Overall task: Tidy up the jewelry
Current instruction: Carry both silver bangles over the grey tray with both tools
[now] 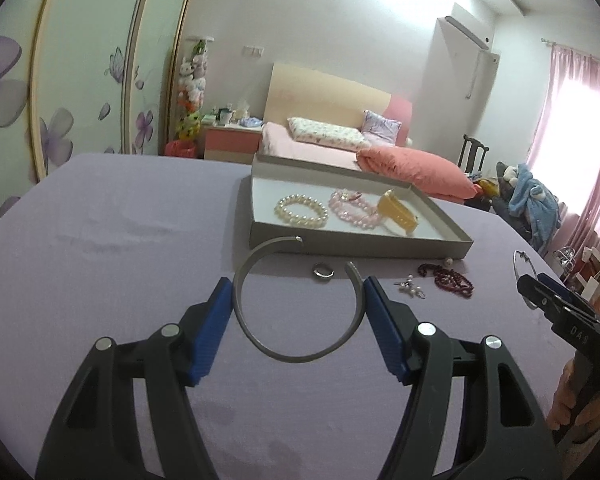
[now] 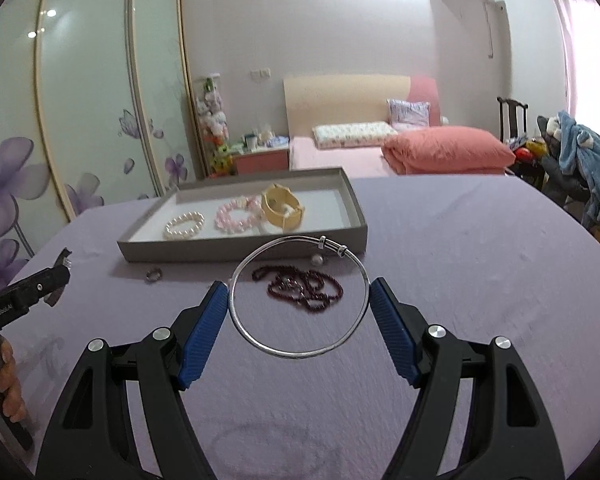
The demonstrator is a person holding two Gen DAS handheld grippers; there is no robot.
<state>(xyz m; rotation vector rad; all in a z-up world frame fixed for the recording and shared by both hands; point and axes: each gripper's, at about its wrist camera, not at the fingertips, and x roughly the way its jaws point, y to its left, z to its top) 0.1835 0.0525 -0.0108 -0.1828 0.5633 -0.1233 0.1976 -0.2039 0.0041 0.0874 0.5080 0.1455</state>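
Purple cloth (image 2: 440,240) covers the work surface, slightly wrinkled. Behind it, bed (image 2: 332,156) with pale wooden headboard (image 2: 344,100), floral pillow (image 2: 352,134), small lilac cushion (image 2: 408,112), folded salmon-pink duvet (image 2: 448,152). Pink nightstand (image 2: 260,160) left of the bed, cluttered top, items too small to tell. Stack of plush toys (image 2: 212,120) in the corner beside it. Sliding wardrobe doors (image 2: 88,100) on the left, frosted with purple flower print. Dark wooden chair (image 2: 512,118) right of the bed; blue plush garment (image 2: 584,156) heaped nearby. Pink curtain (image 1: 576,140) over a bright window. Wall air conditioner (image 1: 466,34) up high. Red bag (image 1: 180,148) on the floor near the nightstand.
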